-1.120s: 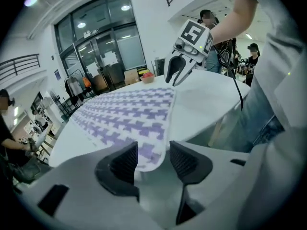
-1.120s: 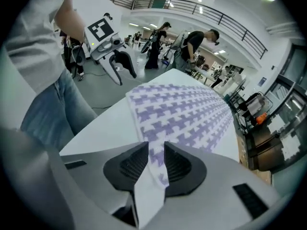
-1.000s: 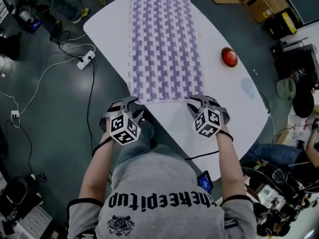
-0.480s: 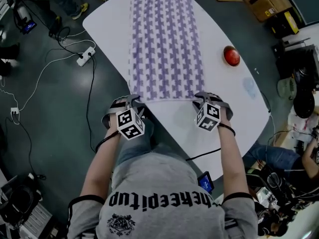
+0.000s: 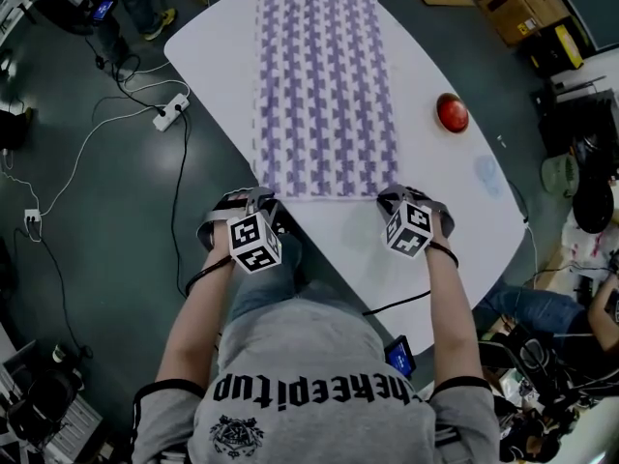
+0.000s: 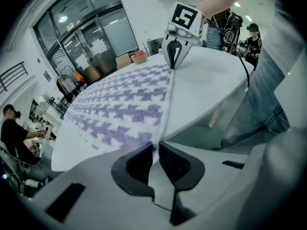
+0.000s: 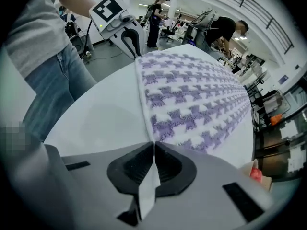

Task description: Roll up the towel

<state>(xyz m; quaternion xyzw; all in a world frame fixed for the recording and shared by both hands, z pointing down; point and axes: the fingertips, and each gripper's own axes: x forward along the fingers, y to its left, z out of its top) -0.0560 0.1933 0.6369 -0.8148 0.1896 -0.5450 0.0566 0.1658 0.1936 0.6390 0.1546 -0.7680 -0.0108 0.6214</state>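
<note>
Grip confirmed, lower centre of frame: my left gripper (image 6: 156, 148) and right gripper (image 7: 153, 148), jaws just closed narrow, each pinch a corner of the towel (image 5: 324, 85) on the table (image 5: 435, 230).

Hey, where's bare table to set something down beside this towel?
The table is barest at its near right end, bordered by the towel, the red object and the right tongs. A narrow strip runs left of the towel. The near hem is crowded: the left tongs and right tongs have just closed on it.

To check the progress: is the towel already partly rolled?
No, the towel lies flat, fully spread along the white table.
</note>
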